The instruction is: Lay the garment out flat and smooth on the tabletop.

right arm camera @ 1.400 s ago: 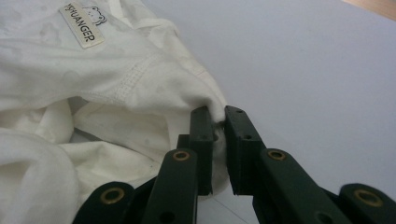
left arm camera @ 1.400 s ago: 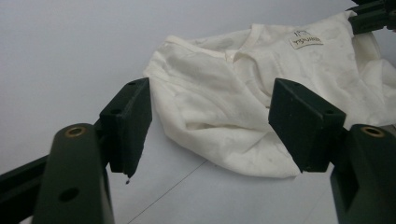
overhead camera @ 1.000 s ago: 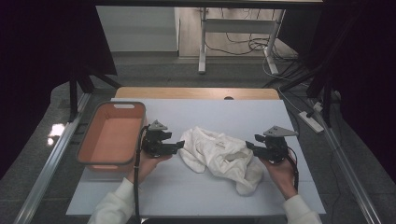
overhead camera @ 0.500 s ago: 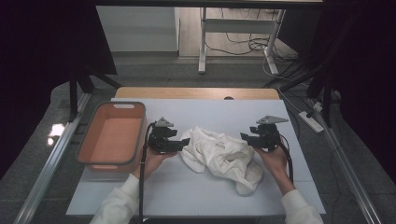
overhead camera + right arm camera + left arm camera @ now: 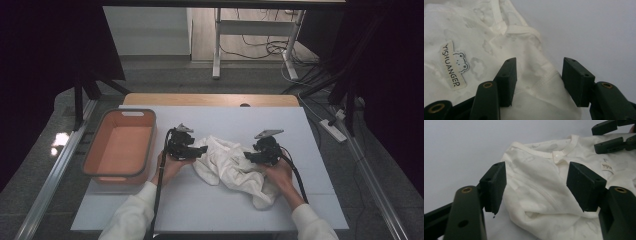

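From above, the white garment [image 5: 231, 167] lies crumpled mid-table, its long axis running from near my left gripper [image 5: 199, 151] down toward my right hand. My right gripper [image 5: 250, 156] sits at its far edge.

Left gripper view: jaws wide apart, straddling the cloth [image 5: 554, 192], gripping nothing; collar points away.

Right gripper view: jaws equally wide, over a seamed edge [image 5: 541, 77], empty.

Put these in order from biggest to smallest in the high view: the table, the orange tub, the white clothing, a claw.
1. White rectangular table
2. Orange plastic tub and crumpled white cotton garment: look alike in size
3. Left black claw
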A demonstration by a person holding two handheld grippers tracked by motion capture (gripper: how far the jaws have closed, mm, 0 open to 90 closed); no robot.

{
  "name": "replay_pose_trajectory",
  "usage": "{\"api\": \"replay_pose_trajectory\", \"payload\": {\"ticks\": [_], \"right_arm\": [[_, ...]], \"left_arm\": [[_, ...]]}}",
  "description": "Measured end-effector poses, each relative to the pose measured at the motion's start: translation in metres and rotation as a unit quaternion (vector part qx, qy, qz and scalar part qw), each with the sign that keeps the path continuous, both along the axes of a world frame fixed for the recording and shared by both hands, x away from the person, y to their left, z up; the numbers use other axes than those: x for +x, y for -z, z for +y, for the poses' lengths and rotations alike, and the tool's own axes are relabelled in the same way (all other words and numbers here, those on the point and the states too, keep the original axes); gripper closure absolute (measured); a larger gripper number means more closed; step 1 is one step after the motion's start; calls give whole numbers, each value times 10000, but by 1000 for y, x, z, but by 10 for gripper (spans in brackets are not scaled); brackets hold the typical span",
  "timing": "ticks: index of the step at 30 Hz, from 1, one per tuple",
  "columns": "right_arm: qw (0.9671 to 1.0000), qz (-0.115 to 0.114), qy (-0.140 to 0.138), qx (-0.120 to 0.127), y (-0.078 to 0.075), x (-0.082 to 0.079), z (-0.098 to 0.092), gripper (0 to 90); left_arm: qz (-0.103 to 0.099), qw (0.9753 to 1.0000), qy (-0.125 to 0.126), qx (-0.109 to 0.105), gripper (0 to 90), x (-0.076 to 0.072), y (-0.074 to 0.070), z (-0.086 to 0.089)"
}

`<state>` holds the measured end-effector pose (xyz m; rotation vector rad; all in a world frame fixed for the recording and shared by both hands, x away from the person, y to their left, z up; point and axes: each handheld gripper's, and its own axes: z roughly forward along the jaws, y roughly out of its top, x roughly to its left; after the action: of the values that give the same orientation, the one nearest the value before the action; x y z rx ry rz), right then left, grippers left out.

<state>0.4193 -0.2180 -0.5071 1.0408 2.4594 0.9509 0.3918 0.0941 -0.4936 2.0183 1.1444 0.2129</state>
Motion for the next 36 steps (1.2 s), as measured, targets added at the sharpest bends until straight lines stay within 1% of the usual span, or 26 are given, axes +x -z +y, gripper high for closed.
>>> {"api": "replay_pose_trajectory", "payload": {"ticks": [2,3,5,6,8,10,13,16,18,19,20,24,26,29,30,31,33,34,36], "right_arm": [[10000,-8,-15,-19,2,-1,2,457],[10000,3,-13,-25,2,-1,3,457],[10000,4,-20,-74,4,0,3,459],[9999,29,-7,-101,5,0,3,466],[9999,49,1,-162,8,0,3,478],[9998,46,2,-171,9,0,4,495],[9997,30,-1,-225,9,-1,4,553],[9996,5,-31,-264,8,-2,4,634],[9996,-9,-50,-292,8,-2,4,685],[9996,3,-66,-290,7,-2,4,713],[9996,1,-72,-290,7,-2,4,735],[9995,-27,-104,-297,6,-3,4,795],[9995,-53,-103,-309,5,-3,4,807],[9993,-164,-98,-309,2,-4,2,815],[9994,-196,-78,-263,0,-4,2,815],[9993,-243,-69,-261,-1,-5,0,816],[9992,-370,-21,-150,-7,-6,-3,816],[9991,-419,-14,-117,-9,-6,-5,816],[9986,-517,54,-2,-15,-7,-9,818]], "left_arm": [[55,10000,0,35,344,4,4,-1],[74,9999,-1,115,350,6,6,-2],[99,9998,3,197,359,8,10,-3],[120,9996,8,254,364,10,11,-3],[187,9994,-12,296,373,13,16,-4],[255,9990,-20,366,379,15,20,-4],[338,9983,-30,465,398,16,26,-4],[415,9980,-55,481,444,18,31,-3],[523,9976,-25,445,527,19,36,-3],[478,9979,-63,435,579,19,37,-2],[477,9979,-111,434,636,19,37,-1],[545,9980,-107,318,856,20,39,4],[525,9980,-82,348,873,19,38,4],[422,9985,-99,322,875,18,36,4],[385,9987,-115,309,875,18,35,5],[299,9991,-155,274,875,16,31,6],[176,9994,-195,244,876,15,26,9],[82,9995,-223,226,876,13,22,10],[-22,9995,-239,207,876,11,18,12]]}}
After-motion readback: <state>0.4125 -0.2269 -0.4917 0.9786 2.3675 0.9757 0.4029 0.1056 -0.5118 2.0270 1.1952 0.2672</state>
